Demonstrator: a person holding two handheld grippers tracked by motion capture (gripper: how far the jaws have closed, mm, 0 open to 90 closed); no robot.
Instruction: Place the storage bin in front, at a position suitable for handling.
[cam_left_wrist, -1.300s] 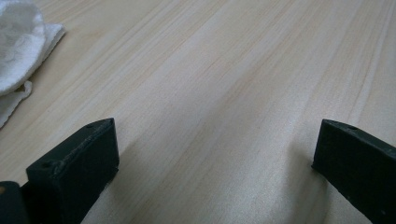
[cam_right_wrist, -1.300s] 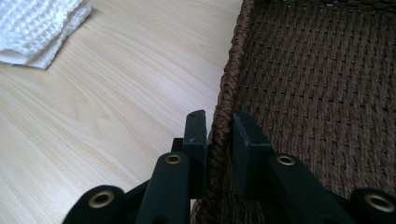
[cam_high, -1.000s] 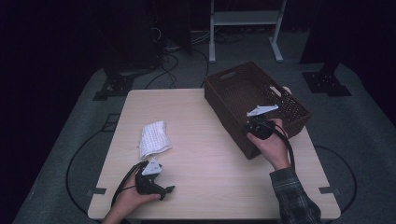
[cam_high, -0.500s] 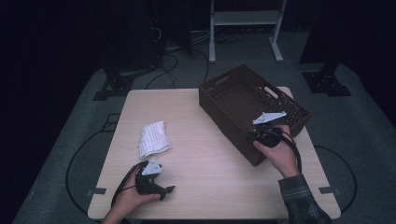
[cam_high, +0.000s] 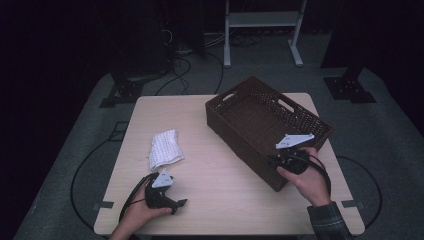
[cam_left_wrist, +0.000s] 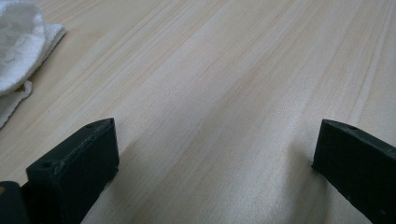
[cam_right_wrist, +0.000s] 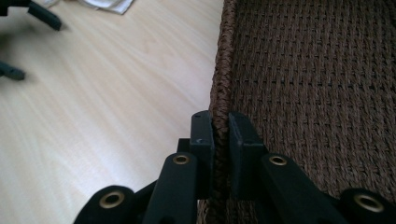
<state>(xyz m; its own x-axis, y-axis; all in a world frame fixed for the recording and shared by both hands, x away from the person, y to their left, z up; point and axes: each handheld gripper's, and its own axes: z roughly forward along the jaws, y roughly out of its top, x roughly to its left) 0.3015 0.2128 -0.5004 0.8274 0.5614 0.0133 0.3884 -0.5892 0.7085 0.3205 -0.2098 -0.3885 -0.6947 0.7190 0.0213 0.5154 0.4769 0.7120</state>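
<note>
Dark brown woven basket (cam_high: 300, 117), white textured cloth (cam_high: 164, 149), pale wood-grain tabletop (cam_high: 210, 200), black grippers' fingers (cam_right_wrist: 201, 133), grey plates, plaid sleeve (cam_high: 327, 222)

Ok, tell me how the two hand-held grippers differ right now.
The left hand-held gripper stands wide open over bare table; the right hand-held gripper is shut on the basket wall. The left holds nothing; the right pinches wicker. Both have black jaws.

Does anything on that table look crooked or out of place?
The brown woven basket sits askew, turned at an angle to the table edges, its near corner pinched by the right tool. The white cloth lies loosely folded. Nothing looks spilled or damaged.
</note>
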